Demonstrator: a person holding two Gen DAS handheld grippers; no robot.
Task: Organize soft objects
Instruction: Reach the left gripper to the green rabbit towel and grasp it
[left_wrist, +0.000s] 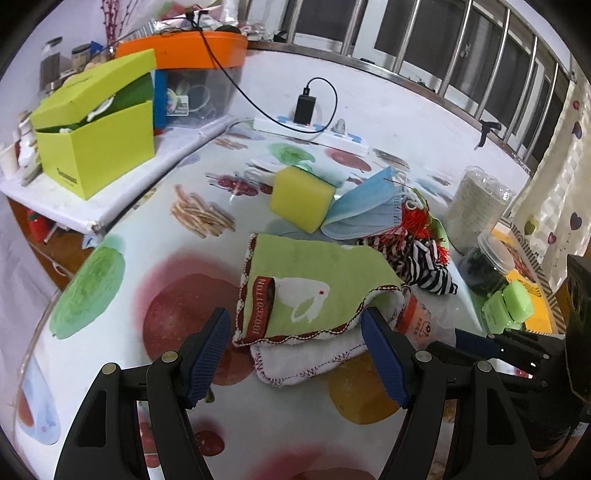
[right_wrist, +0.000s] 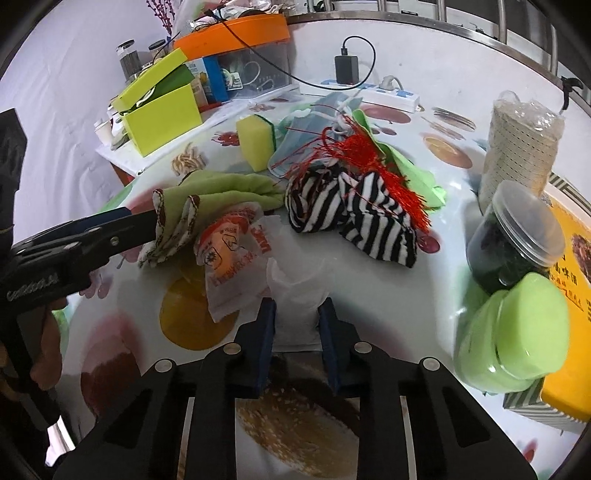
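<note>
The table (left_wrist: 155, 236), under a fruit-printed cover, curves away at its left rim, and the widest bare stretch lies at that near-left side, in front of the raised white shelf (left_wrist: 110, 199). On the shelf a lime-green box (left_wrist: 98, 155) stands with its lid tipped up, something white and green showing inside; behind it a clear bin with an orange lid (left_wrist: 195, 50) holds odds and ends too blurred to name.

Mid-table lies the soft heap: a green rabbit towel (left_wrist: 314, 284) folded over a white cloth, a yellow sponge (left_wrist: 301, 199) behind it, a blue face mask (left_wrist: 365, 206) leaning on the sponge, then a black-and-white striped cloth (right_wrist: 351, 218) with a red tassel (right_wrist: 373, 162) across it. Near the towel lies a crumpled orange-printed plastic bag (right_wrist: 229, 258) beside a thin clear plastic piece (right_wrist: 295, 280).

The right edge is crowded: a wrapped stack of paper cups (right_wrist: 521, 147), a dark jar with a clear lid (right_wrist: 513, 247), a small green tub (right_wrist: 517, 339) on its side, and a yellow carton (right_wrist: 569, 266).

The left claw (left_wrist: 299, 343) is spread wide around the towel's near edge, one finger beside the towel's right edge, not gripping. The right claw (right_wrist: 297, 325) is narrowed, the clear plastic's near end between its fingers; whether they actually pinch it I cannot tell.
</note>
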